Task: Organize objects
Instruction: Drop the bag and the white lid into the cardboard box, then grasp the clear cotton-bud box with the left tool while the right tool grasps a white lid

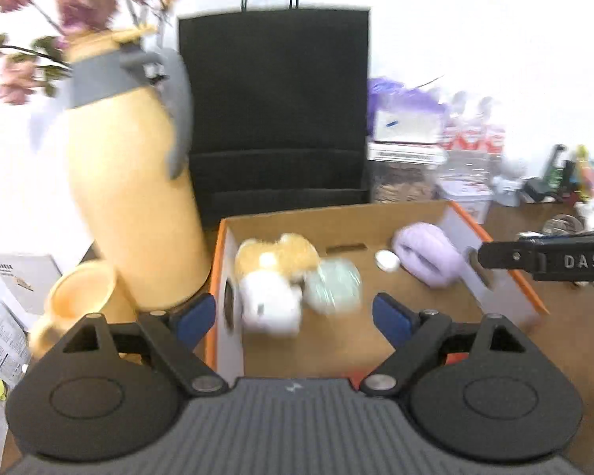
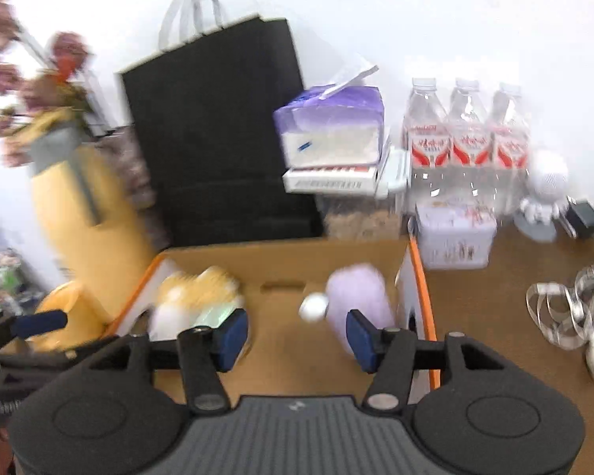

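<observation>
A cardboard box [image 1: 338,217] with orange edges [image 2: 420,277] lies open on the brown table. Inside it lie an orange-and-white plush toy [image 1: 271,281], a pale green round thing [image 1: 332,287], a lilac soft object [image 1: 427,255] and a small white piece [image 1: 387,260]. My left gripper [image 1: 293,316] hovers over the box's near left part, open, with the plush just beyond its pads and untouched. My right gripper [image 2: 297,336] is open over the box's near edge; the lilac object [image 2: 358,297] and white piece [image 2: 313,307] lie just past it. Everything is motion-blurred.
A yellow jug with a grey collar [image 1: 130,198] and a yellow cup [image 1: 83,301] stand left of the box. Behind it is a black paper bag [image 1: 273,111]. A tissue pack [image 2: 332,126], water bottles [image 2: 467,134], a lilac tin [image 2: 453,233] and silver ribbon [image 2: 566,308] are to the right.
</observation>
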The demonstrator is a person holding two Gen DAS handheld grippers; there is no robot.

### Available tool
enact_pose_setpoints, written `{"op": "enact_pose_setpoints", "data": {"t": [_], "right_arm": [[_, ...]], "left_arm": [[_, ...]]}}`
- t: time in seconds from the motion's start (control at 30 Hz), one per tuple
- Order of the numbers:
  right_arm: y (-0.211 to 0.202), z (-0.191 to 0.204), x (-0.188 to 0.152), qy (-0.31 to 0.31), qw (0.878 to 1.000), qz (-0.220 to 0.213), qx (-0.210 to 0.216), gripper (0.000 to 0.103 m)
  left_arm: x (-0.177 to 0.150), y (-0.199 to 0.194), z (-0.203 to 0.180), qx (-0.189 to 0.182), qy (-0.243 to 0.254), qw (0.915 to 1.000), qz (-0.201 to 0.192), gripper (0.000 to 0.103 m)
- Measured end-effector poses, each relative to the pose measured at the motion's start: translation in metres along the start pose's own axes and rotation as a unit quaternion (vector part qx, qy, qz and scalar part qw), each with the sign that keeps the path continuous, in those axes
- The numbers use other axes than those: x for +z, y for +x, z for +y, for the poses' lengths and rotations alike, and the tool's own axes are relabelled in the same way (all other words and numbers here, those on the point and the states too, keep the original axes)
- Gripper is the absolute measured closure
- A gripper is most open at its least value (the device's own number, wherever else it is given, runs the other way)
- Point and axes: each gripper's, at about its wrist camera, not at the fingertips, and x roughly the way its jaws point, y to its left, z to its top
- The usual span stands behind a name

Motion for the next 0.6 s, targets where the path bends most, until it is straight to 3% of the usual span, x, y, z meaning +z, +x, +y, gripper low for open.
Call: {"op": "enact_pose_setpoints", "data": {"t": [0.17,0.23,0.37,0.47,0.6], "right_arm": [[-0.101,0.003,-0.077,-0.021,0.998,-0.037,0.038,0.044],[-0.145,0.006,-0.115,-0.033,0.996,-0.076,0.039,0.039],[-0.222,0.01,-0.182,-0.041,0.989,-0.13,0.058,0.025],[-0.26,0.018,-0.219,-0.066,0.987,-0.142,0.047,0.022],[-0.299,0.02,-0.261,-0.096,0.983,-0.157,0.024,0.015]], "left_arm": [[-0.075,-0.109,0.002,-0.058,-0.022,0.9976,-0.031,0.001],[-0.108,-0.14,-0.006,-0.068,-0.017,0.996,-0.056,0.0],[-0.169,-0.176,-0.025,-0.018,-0.017,0.9982,-0.054,0.0],[-0.199,-0.199,-0.032,-0.032,-0.015,0.9982,-0.049,0.0],[-0.212,-0.226,-0.03,-0.034,-0.017,0.9979,-0.052,0.0]]}}
